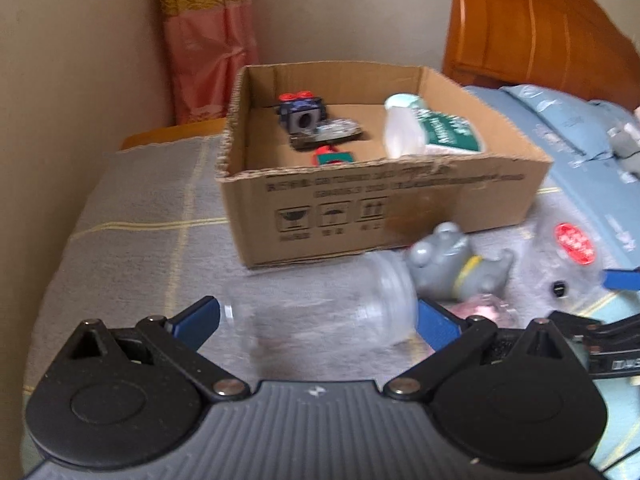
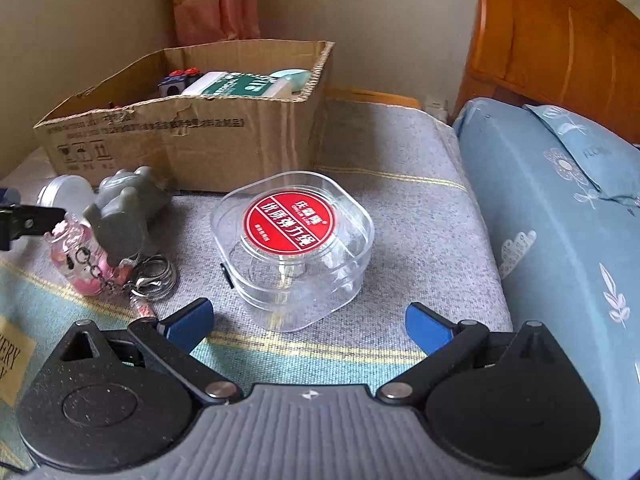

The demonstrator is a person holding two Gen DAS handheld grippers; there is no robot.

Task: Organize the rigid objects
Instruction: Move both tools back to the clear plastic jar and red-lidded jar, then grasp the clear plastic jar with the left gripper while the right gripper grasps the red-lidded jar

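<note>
A cardboard box (image 1: 400, 208) stands on the bed and holds a white and green bottle (image 1: 432, 130), a dark toy block (image 1: 302, 114) and small items. A clear jar (image 1: 320, 312) lies on its side between the spread fingers of my left gripper (image 1: 318, 320), which is open. A grey elephant figure (image 1: 452, 268) lies just behind the jar. My right gripper (image 2: 308, 320) is open, just short of a clear square case with a red label (image 2: 292, 240). The box (image 2: 192, 136), figure (image 2: 124, 208) and a pink keychain (image 2: 92, 260) show in the right wrist view.
A grey checked blanket (image 1: 140, 232) covers the bed. A blue pillow (image 2: 560, 220) lies at the right, with an orange wooden headboard (image 2: 560, 32) behind it. A wall and pink curtain (image 1: 208, 40) stand behind the box. Metal key rings (image 2: 156, 276) lie beside the keychain.
</note>
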